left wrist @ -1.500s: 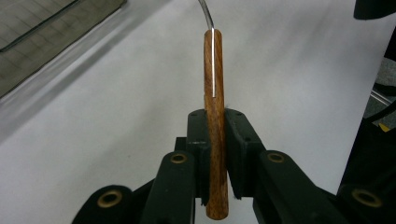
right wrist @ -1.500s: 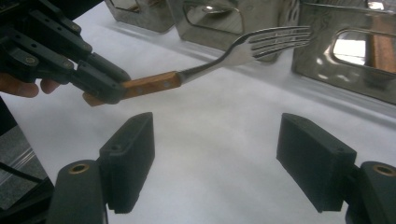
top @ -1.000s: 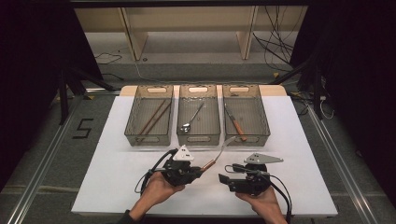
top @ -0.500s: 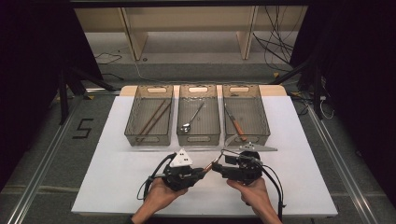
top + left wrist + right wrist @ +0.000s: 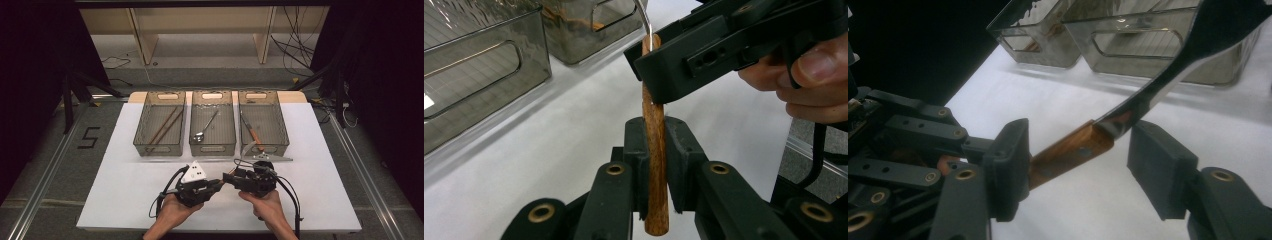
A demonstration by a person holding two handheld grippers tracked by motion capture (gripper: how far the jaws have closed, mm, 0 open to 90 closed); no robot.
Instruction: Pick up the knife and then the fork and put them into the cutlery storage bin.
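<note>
A utensil with a wooden handle (image 5: 655, 125) and a shiny curved metal neck (image 5: 1148, 97) is held above the white table top. My left gripper (image 5: 655, 150) is shut on the lower part of the handle (image 5: 225, 180). My right gripper (image 5: 1080, 160) faces the left one (image 5: 219, 183) from the right and straddles the handle's upper end by the metal neck. Its jaws have just been closing. One pad is at the wood, and a gap remains at the other pad (image 5: 1158, 170). A hand holds each gripper near the table's front edge.
Three grey see-through bins stand in a row behind the grippers. The left bin (image 5: 137, 135) holds chopsticks (image 5: 165, 125), the middle bin (image 5: 212, 148) a spoon (image 5: 206, 127), and the right bin (image 5: 285, 130) a wooden-handled knife (image 5: 252, 132). Cables trail off the front edge.
My right gripper has moved left to the left gripper, and its jaws now stand around the utensil's handle, narrower than before. The left gripper has stayed put with the utensil.
</note>
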